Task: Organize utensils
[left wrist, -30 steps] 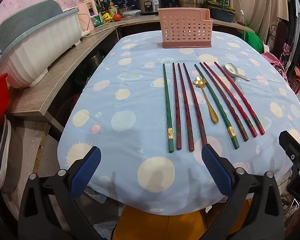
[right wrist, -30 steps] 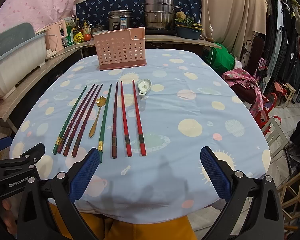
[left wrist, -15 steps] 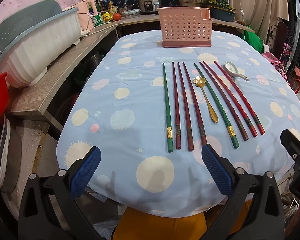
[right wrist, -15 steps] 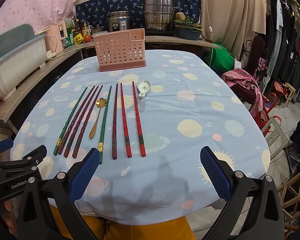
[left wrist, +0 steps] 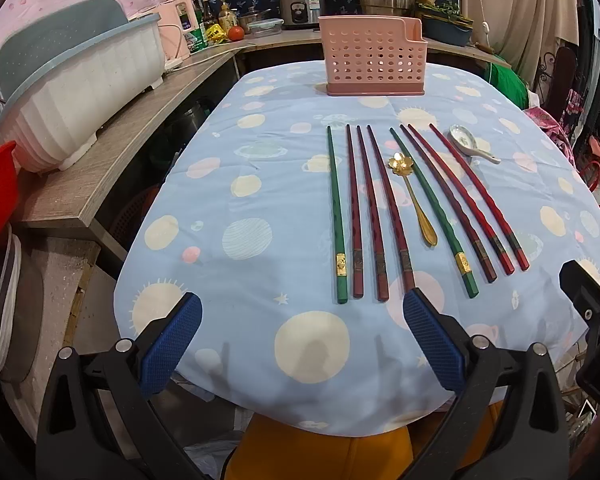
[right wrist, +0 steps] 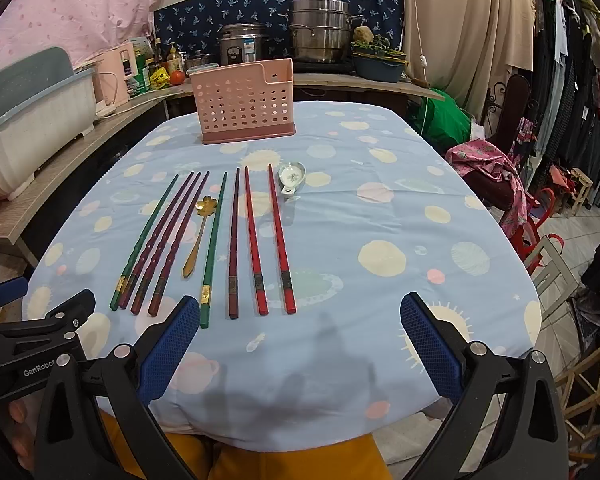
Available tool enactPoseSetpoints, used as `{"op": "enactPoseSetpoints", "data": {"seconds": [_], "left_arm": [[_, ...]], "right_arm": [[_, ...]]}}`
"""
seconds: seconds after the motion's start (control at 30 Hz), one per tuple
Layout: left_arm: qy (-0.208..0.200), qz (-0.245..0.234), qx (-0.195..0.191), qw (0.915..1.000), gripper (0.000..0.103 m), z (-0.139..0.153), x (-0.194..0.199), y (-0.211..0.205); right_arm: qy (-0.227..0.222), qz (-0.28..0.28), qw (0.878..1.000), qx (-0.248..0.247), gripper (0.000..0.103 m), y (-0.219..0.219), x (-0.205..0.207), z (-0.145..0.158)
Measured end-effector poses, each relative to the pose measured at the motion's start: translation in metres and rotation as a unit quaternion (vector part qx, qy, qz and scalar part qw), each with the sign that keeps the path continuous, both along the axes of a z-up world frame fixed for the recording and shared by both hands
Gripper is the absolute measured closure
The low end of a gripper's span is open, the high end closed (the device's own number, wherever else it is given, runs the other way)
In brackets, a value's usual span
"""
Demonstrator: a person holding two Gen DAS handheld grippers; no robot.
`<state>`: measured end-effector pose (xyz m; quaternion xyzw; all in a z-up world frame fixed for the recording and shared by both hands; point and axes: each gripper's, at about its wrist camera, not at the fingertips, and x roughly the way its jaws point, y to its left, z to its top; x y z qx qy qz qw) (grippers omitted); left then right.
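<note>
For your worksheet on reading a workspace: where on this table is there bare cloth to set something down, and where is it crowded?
Free: the cloth right of the ceramic spoon out to the table edge, the strip left of the leftmost green chopstick, and the band between the pink holder and the chopstick tips. Crowded: the row around the gold spoon.

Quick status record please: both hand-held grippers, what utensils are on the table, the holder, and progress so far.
left hand-held gripper: open, empty, near the table edge
right hand-held gripper: open, empty, near the table edge
chopsticks: eight in a row on the tablecloth, two green, six red or dark red
gold spoon: lying among the chopsticks
white ceramic spoon: right of the row
pink holder: upright at the far end, nothing seen sticking out
progress: nothing picked up yet
</note>
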<state>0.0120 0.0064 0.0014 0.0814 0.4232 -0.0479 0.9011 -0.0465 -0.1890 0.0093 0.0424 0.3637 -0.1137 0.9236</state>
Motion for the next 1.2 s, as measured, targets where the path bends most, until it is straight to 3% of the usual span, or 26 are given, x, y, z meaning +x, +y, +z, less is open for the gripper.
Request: {"op": "enactPoseSetpoints", "data": {"seconds": [0.7, 0.87, 1.2], "left_arm": [[0.008, 0.003, -0.01, 0.9999, 0.007, -0.001, 0.001, 0.004], [0.031, 0.027, -0.034, 0.9986, 0.007, -0.008, 0.012, 0.02], [0.028, 0.028, -0.026, 0.9989, 0.008, -0.021, 0.04, 0.02]], "right_arm": [[0.0, -0.001, 1.0, 0.001, 0.007, 0.0, -0.001, 0.0], [0.0, -0.005, 1.0, 0.004, 0.007, -0.001, 0.0, 0.0], [0.003, -0.007, 1.0, 0.01, 0.007, -0.011, 0.013, -0.006]]}}
